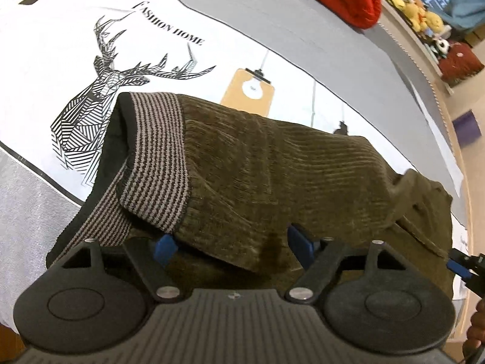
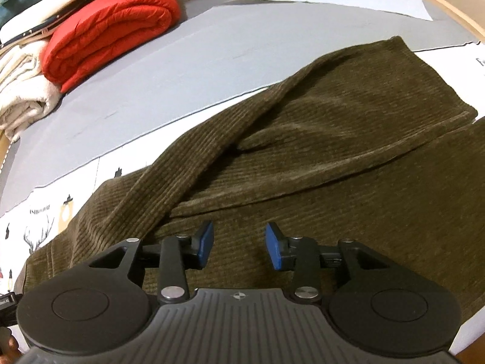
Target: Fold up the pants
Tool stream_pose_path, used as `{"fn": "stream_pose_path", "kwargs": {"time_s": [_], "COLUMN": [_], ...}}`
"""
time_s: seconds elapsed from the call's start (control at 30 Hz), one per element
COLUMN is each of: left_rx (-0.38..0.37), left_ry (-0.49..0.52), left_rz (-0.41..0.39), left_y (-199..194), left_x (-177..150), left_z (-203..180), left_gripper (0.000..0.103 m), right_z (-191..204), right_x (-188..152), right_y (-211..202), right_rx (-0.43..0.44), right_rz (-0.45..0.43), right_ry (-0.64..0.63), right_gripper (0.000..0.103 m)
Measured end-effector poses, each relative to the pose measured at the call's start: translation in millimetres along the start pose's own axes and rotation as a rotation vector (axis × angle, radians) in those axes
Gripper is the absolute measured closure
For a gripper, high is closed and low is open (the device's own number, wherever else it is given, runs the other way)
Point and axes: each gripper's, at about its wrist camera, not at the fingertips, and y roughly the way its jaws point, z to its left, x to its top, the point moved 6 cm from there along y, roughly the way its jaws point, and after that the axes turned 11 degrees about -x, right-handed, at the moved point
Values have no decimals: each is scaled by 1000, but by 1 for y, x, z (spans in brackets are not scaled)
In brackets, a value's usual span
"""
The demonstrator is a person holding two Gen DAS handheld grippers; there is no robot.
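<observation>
Olive-green corduroy pants (image 1: 272, 163) with a striped grey-black waistband (image 1: 157, 157) lie on a printed bed sheet. In the left wrist view the left gripper (image 1: 233, 242) has its blue pads wide apart, and a fold of the pants' edge lies between them, not pinched. In the right wrist view the pants (image 2: 333, 139) lie with one leg folded diagonally over the other. The right gripper (image 2: 239, 244) is open and empty, low over the fabric. The right gripper's tip also shows in the left wrist view (image 1: 460, 265) at the far right.
The sheet (image 1: 45, 60) has a deer print and "Fashion Home" text. A rolled red quilt (image 2: 112, 27) and a stack of folded white and teal bedding (image 2: 24, 91) sit at the far side. Stuffed toys (image 1: 424, 18) sit on a shelf beyond the bed.
</observation>
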Motion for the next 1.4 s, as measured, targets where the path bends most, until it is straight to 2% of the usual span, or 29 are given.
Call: {"fn": "stream_pose_path", "kwargs": {"time_s": [0.07,0.1,0.13,0.23,0.4,0.6,0.8,0.93,1.1,1.2,1.23,1.3,1.33,1.4], "left_rx": [46,79,94,94,94,74,37,37,48,51,54,66,69,67], "left_ry": [7,14,18,37,55,25,-24,-21,-2,4,9,28,39,56], "left_rz": [6,9,9,-17,-27,-25,-24,-15,-8,-3,-4,-11,-17,-29], "left_y": [2,3,3,-2,-4,-3,-1,4,7,8,8,8,7,4], "left_x": [0,0,0,2,1,-1,2,3,4,4,5,5,6,8], "left_z": [4,6,8,9,8,9,14,12,11,11,11,8,7,4], "left_gripper": [41,58,69,80,81,79,71,62,61,61,63,71,77,83], "right_z": [-1,-1,-3,-18,-60,-73,-48,-42,-46,-49,-51,-52,-52,-51], "right_x": [7,13,22,57,108,133,134,140,146,146,145,144,144,145], "right_y": [-4,-6,-10,-19,0,63,119,139,152,153,152,150,149,142], "right_rx": [11,18,19,21,29,57,23,-24,-57,-110,-123,-116,-109,-105], "right_rz": [-17,-31,-56,-126,-136,-77,3,9,-9,-32,-40,-57,-59,-76], "right_ry": [15,22,33,112,335,494,496,476,491,493,495,504,501,483], "right_gripper": [63,63,63,63,63,63,63,63,63,63,66,82,97,99]}}
